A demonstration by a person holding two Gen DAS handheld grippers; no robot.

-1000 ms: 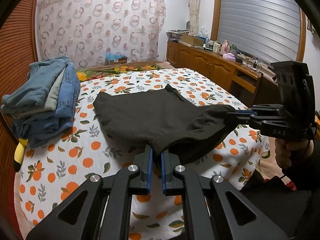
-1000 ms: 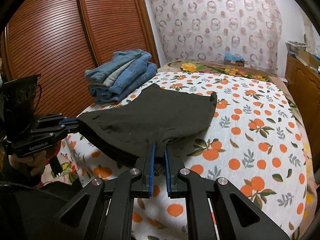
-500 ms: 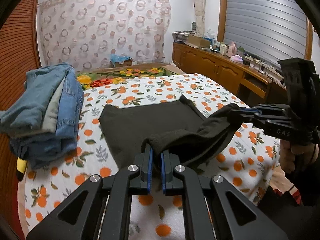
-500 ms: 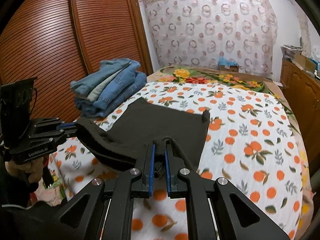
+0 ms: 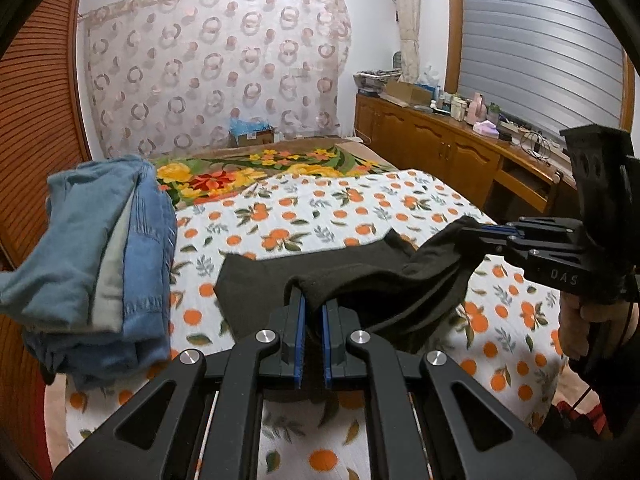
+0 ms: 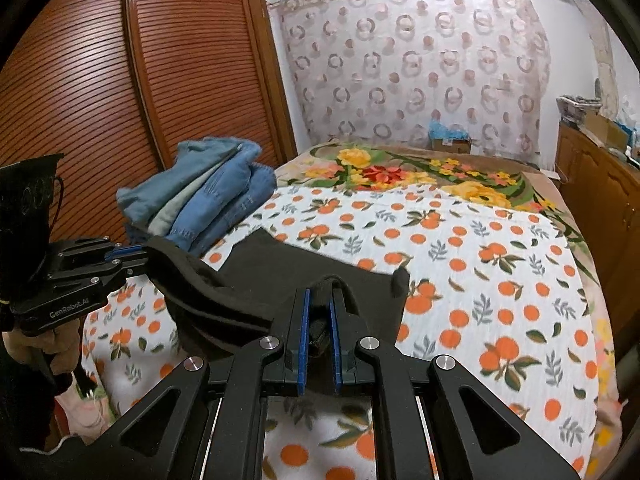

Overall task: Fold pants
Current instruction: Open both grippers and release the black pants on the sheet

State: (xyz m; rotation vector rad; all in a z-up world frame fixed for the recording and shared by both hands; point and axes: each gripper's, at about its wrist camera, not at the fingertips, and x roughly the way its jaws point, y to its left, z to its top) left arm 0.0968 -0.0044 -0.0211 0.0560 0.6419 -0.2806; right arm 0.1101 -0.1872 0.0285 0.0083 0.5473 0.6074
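Black pants (image 5: pixel 320 276) lie on the orange-print bedsheet (image 5: pixel 320 208), their near end lifted and folded back over the flat part. My left gripper (image 5: pixel 313 300) is shut on the near left corner of the pants. My right gripper (image 6: pixel 319 300) is shut on the near right corner; it also shows at the right of the left wrist view (image 5: pixel 476 232). The left gripper shows at the left of the right wrist view (image 6: pixel 140 254). The pants (image 6: pixel 304 268) sag between the two grippers above the bed.
A stack of folded blue jeans (image 5: pixel 100 248) sits on the bed's left side, also in the right wrist view (image 6: pixel 208 196). A wooden louvred wardrobe (image 6: pixel 120 100) stands left. A wooden cabinet (image 5: pixel 440 148) with clutter runs along the right. A floral blanket (image 5: pixel 260 168) lies at the far end.
Both grippers have lifted the near end of the pants and carried it forward over the flat part, toward the far end of the bed.
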